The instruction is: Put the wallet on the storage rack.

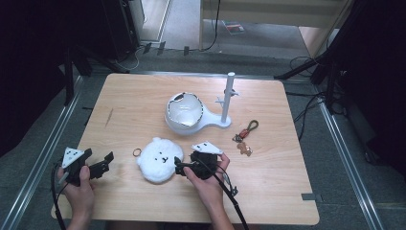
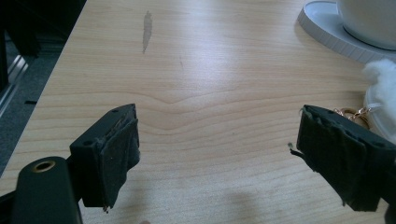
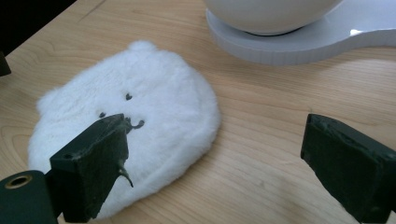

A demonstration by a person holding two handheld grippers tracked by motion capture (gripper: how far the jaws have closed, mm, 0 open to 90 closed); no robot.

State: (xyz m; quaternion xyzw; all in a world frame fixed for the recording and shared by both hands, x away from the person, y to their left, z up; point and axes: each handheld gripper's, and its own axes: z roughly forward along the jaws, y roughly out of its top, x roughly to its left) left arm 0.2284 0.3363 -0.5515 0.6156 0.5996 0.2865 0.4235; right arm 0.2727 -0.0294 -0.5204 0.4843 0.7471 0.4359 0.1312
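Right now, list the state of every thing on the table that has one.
left gripper: open, holding nothing, above bare wood.
right gripper: open, one jaw over the plush's edge.
white bear plush: flat, face up, ungripped.
white bowl: upright on its stand.
keychain: lying loose on the table.

Light wooden table [image 1: 143, 96] with rounded corners, grain running across, one dark streak [image 1: 109, 117] near the left side and a strip of grey tape [image 1: 309, 196] at the near right edge. Grey carpeted floor [image 1: 335, 158] all around, crossed by metal rails [image 1: 43, 158] left and right. Black stands and legs [image 1: 72, 72] in the dark corners, with loose cables [image 1: 306, 110] trailing over the floor. Beyond the far edge, a paler lit strip of floor [image 1: 186, 19] and a beige panel [image 1: 273, 12].
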